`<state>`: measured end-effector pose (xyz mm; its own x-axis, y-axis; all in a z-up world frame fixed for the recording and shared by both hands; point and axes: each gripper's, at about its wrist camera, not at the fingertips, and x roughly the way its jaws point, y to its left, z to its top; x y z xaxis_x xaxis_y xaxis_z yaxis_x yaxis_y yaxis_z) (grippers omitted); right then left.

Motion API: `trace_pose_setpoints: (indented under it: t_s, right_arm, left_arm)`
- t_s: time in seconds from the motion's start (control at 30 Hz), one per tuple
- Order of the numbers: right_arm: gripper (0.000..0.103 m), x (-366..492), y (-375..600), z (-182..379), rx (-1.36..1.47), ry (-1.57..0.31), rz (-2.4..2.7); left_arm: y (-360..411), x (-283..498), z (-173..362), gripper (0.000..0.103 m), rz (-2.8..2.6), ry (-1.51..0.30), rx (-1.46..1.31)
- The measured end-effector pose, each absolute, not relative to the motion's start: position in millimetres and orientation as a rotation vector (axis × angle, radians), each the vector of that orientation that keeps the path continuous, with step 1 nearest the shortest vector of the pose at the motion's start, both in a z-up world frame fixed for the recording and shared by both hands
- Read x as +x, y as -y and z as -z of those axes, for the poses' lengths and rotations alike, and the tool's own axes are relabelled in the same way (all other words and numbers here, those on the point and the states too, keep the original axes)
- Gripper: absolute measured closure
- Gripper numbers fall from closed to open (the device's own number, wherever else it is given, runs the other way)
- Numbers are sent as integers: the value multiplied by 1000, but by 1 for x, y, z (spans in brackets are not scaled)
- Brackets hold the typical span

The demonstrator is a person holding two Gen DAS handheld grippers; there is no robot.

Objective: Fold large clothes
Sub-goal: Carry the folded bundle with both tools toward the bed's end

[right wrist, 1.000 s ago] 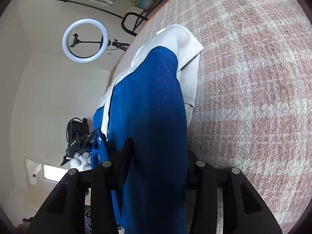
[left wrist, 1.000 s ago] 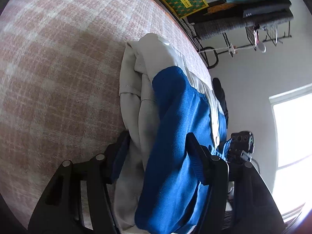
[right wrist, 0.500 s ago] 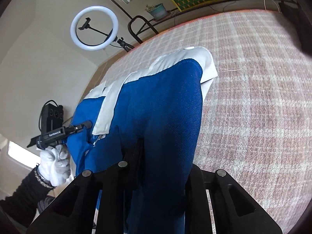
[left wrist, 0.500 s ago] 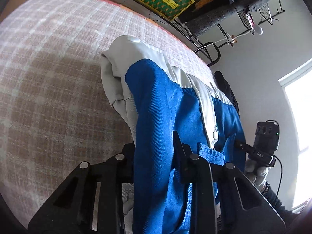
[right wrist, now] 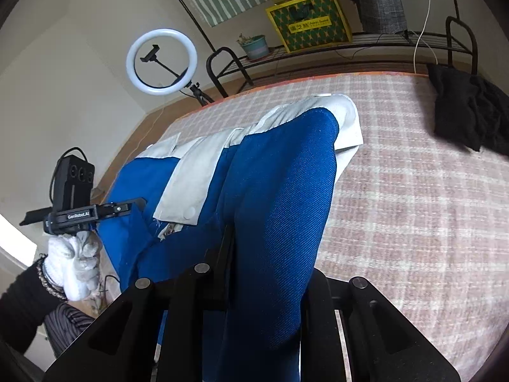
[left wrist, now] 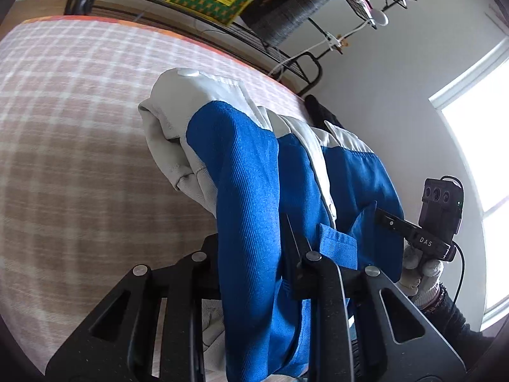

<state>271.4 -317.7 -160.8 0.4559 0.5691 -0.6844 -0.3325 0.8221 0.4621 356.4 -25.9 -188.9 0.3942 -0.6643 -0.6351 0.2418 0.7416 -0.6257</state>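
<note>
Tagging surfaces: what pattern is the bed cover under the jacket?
Pink-and-white plaid bed cover; clearest in the right wrist view.

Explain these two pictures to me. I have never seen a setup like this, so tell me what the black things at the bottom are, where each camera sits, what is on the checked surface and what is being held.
No robot here: a person holds a black two-finger gripper in each hand, and a fisheye camera on each looks forward along its fingers. So the black frame at the bottom of each picture is that gripper itself.

The left gripper is seen by its own camera; the right gripper by its own. Each view also catches the other hand, in a white knitted glove, off to the side.

Both grippers are shut on the same blue and off-white jacket-like garment, each pinching a blue fold. The garment hangs between them, while its far off-white end rests on the pink and white checked cloth surface.

A crumpled black garment lies at the far corner of that surface.
</note>
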Motion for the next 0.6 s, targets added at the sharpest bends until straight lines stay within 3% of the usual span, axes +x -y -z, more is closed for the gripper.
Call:
trace_pose_setpoints:
  t_s: [0.6]
  right_arm:
    - [87, 287, 485, 118, 264, -806, -325]
  left_arm:
    - [248, 452, 155, 80, 831, -974, -371]
